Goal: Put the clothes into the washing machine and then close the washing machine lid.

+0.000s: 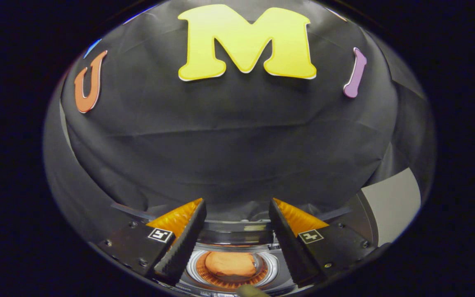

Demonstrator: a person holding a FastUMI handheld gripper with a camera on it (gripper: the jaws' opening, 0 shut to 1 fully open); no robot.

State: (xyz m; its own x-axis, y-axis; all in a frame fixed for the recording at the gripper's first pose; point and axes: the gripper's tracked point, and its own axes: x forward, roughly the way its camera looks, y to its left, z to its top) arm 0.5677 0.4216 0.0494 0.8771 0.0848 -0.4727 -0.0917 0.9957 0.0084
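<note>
My gripper is open, its two black and orange fingers spread wide with nothing between them. Below and between the fingers lies the round top opening of the washing machine, ringed in pale plastic. Inside its drum rests an orange garment, bunched into a lump. The raised lid stands at the far side of the opening, seen edge on between the fingertips. The fingers hang above the opening and touch neither the cloth nor the machine.
The black cloth wall rises close behind the machine. A grey panel stands to the right of the right finger. A small olive-coloured object pokes in at the near rim of the machine.
</note>
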